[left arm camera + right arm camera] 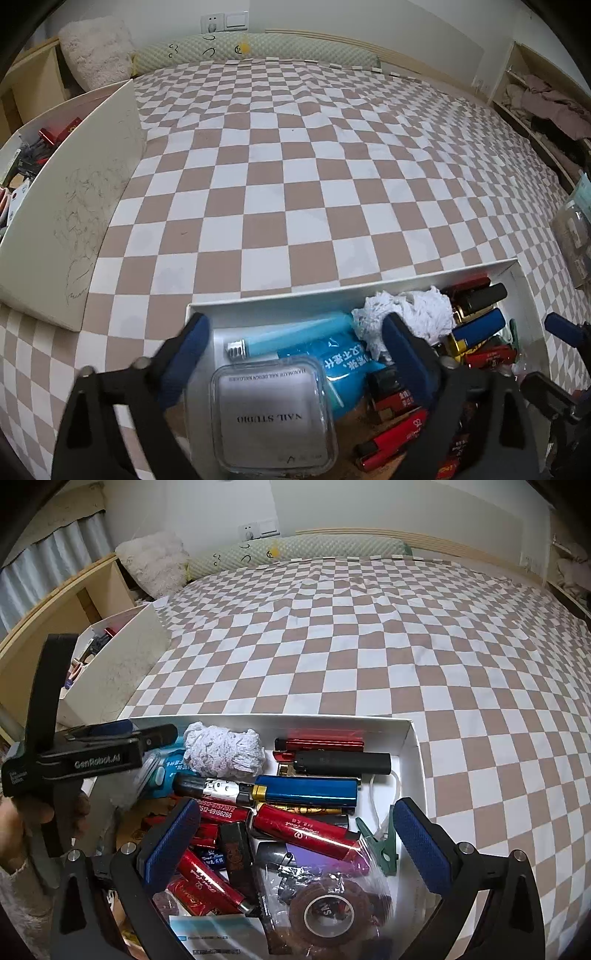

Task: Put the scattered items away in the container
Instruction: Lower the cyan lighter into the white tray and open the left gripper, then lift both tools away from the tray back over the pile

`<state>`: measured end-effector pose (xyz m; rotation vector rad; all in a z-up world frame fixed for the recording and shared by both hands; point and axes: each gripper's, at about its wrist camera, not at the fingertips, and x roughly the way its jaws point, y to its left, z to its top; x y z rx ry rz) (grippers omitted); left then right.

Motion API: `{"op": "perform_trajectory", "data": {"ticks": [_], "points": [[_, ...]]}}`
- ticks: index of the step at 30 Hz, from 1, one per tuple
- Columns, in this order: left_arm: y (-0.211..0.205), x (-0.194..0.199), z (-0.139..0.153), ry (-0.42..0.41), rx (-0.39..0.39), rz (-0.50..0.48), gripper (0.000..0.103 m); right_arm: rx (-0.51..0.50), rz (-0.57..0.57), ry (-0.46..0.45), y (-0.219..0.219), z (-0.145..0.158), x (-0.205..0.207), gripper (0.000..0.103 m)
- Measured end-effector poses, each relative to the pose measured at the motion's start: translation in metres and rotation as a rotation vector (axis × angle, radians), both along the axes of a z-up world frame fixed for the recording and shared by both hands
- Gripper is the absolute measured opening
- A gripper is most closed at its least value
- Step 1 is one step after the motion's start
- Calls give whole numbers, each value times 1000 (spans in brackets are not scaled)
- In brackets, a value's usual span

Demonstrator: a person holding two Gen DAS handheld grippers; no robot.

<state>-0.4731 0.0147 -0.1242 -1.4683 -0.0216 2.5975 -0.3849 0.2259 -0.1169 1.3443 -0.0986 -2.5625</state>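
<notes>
A shallow white box [332, 293] [413, 738] lies on the checked bedspread and holds several lighters, red, blue [306, 790] and black. It also holds a crumpled white tissue [225, 753], a teal pack [343, 365] and a bagged tape roll [328, 912]. My left gripper [295, 350] hangs open over the box's left part. A clear "Nail Studio" case [273, 413] lies between its jaws, and neither pad touches it. My right gripper [295, 845] stands wide open above the red lighters with nothing between its fingers. A hand holds the left gripper [151, 729] at the left of the right wrist view.
A taller cream box [92, 184] [125, 657] with more small items stands at the left on the bed. A long bolster [258, 51] and a fluffy cushion [96, 51] lie at the headboard. Shelves [535, 107] and a clear package [572, 229] are at the right.
</notes>
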Motion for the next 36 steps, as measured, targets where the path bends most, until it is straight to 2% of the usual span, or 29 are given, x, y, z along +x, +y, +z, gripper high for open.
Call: {"op": "perform_trajectory", "data": {"ticks": [14, 16, 22, 36], "points": [[16, 31, 25, 75, -4, -40, 98, 9, -25, 34, 4, 15, 9, 103], [20, 38, 31, 94, -4, -46, 101, 9, -31, 42, 5, 19, 11, 103], [27, 60, 47, 147, -6, -56, 103, 12, -69, 96, 13, 38, 20, 103], [30, 122, 113, 269, 55, -56, 103, 8, -79, 179, 25, 96, 51, 103]]}}
